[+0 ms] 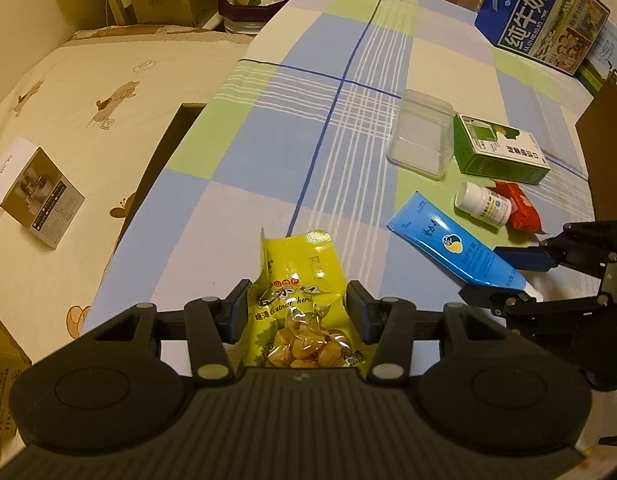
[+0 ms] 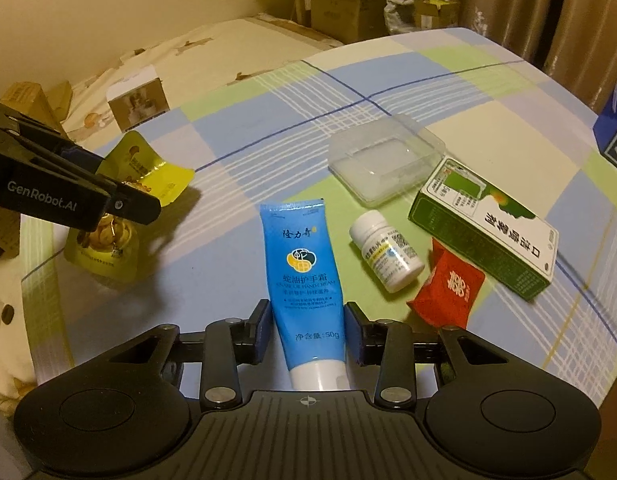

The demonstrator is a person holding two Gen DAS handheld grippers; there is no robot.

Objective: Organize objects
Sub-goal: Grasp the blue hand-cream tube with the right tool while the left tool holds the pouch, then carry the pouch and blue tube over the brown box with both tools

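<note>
A yellow snack pouch (image 1: 298,304) is pinched between the pads of the left gripper (image 1: 296,308); in the right wrist view the pouch (image 2: 108,216) is seen held above the checked tablecloth (image 1: 268,152), its top flap curled and a shadow cast beneath it.

The right gripper (image 2: 307,330) is set around the lower part of a blue hand-cream tube (image 2: 306,276). The pads are seen just beside the tube's sides, one each side; whether they press it or merely flank it cannot be told. The tube is laid flat on the cloth, white cap end toward the gripper body.

To the right of the tube a small white pill bottle (image 2: 386,256) is lying on its side. A red packet (image 2: 448,292) is found just beside the bottle, and a green-and-white carton (image 2: 484,228) lies flat behind both. A clear plastic box (image 2: 384,160) is placed beyond the bottle, near the carton's far end.

From the left wrist view a blue milk carton (image 1: 544,12) is noted at the far right of the table. A small grey box (image 1: 40,196) is seen on the patterned bedding (image 1: 88,80) to the left of the table. Cardboard boxes (image 2: 348,4) are stacked in the background.
</note>
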